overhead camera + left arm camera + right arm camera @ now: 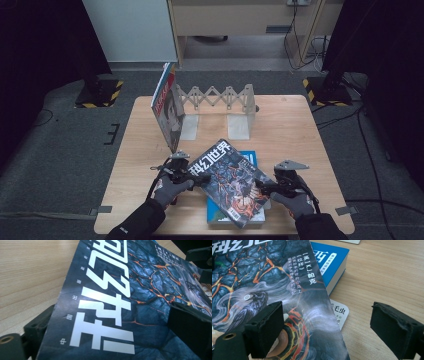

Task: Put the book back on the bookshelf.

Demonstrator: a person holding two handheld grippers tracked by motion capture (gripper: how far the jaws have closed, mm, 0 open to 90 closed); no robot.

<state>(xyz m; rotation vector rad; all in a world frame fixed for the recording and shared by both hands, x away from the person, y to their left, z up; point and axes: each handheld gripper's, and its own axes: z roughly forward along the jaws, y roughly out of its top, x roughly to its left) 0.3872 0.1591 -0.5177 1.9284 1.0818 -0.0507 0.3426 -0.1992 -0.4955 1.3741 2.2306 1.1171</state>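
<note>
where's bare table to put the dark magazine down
Free: the right side of the table, between the white expanding rack and the right edge, and the left strip beside the upright magazine. Crowded: front centre, where the dark magazine lies across a blue book between both grippers.

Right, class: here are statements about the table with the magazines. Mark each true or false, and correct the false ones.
1. A magazine stands on edge at the left end of the folding rack. True: the upright magazine is beside the rack.
2. The dark magazine lies flat on bare table. False: the dark magazine lies partly over a blue book.
3. The right gripper is clamped shut. False: the right gripper has its jaws wide apart, with the dark magazine's edge between them.
4. The tabletop is light wood. True: see the table.
</note>
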